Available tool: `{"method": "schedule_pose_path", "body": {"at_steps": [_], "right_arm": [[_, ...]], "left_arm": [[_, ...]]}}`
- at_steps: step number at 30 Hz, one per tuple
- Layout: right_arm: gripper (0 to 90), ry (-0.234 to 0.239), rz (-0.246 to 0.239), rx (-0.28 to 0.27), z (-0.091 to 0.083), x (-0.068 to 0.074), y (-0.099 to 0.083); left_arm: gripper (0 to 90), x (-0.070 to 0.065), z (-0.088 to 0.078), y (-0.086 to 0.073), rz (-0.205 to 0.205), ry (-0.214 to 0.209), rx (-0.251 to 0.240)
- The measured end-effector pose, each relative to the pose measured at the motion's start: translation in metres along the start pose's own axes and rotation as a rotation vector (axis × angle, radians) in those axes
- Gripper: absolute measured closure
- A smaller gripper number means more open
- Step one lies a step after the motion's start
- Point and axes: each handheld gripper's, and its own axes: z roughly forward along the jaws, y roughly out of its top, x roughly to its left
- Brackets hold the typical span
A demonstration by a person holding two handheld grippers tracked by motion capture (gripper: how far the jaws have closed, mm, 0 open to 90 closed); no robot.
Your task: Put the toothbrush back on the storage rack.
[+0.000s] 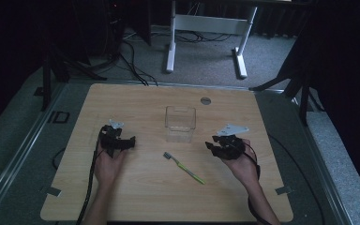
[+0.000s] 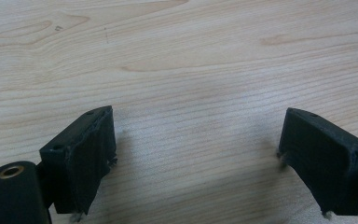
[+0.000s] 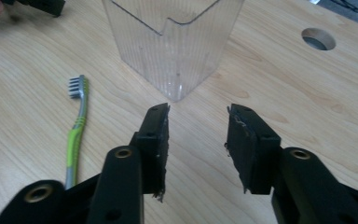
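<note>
Right gripper (image 3: 198,135) is sitting w/ jaws partway apart, nothing between the pads, just bare wood showing thru the gap; it's touching nothing. In the right gripper view the jaws are pointing at the lower corner of the clear plastic container (image 3: 175,46), which is standing upright at top centre, its top cut off by the frame edge. The green toothbrush (image 3: 76,130) is lying flat at left of that view, bristle head toward the container, handle end hidden behind the left jaw. In the high view the right gripper (image 1: 212,146) is sitting right of centre, hand behind it, forearm coming in from bottom right; toothbrush (image 1: 183,167) is lying diagonally at centre, just below the container (image 1: 180,123). Left gripper (image 2: 196,154) is hanging w/ jaws wide apart over bare table (image 2: 191,60), holding nothing; it's at centre left in the high view (image 1: 132,140). Room beyond the table is dark, hard to make out.
</note>
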Motion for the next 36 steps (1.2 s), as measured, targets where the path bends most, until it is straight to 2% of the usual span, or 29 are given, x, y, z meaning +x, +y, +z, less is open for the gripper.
{"method": "schedule_pose_path", "body": {"at_steps": [9,14,16,21,27,29,36], "right_arm": [[61.2,0.017,0.002,-0.004,0.0,0.005,0.006],[62.2,0.002,-0.03,0.0,0.0,0.009,0.009],[62.4,0.021,-0.035,0.013,0.001,0.012,0.011],[60.2,0.004,-0.067,0.033,0.002,0.018,0.013],[59.0,-0.007,-0.062,0.053,0.003,0.024,0.019],[58.3,0.015,-0.053,0.052,0.003,0.025,0.021],[58.5,0.025,-0.051,0.067,0.003,0.029,0.025]], "left_arm": [[11.4,0.0,0.0,0.0,0.0,0.0,0.0],[11.4,0.0,0.0,0.0,0.0,0.0,0.0],[11.4,0.0,0.0,0.0,0.0,0.0,0.0],[11.4,0.0,0.0,0.0,0.0,0.0,0.0],[11.4,0.0,0.0,0.0,0.0,0.0,0.0],[11.4,0.0,0.0,0.0,0.001,0.0,0.001],[11.4,0.0,0.0,0.0,0.0,0.0,0.0]]}}
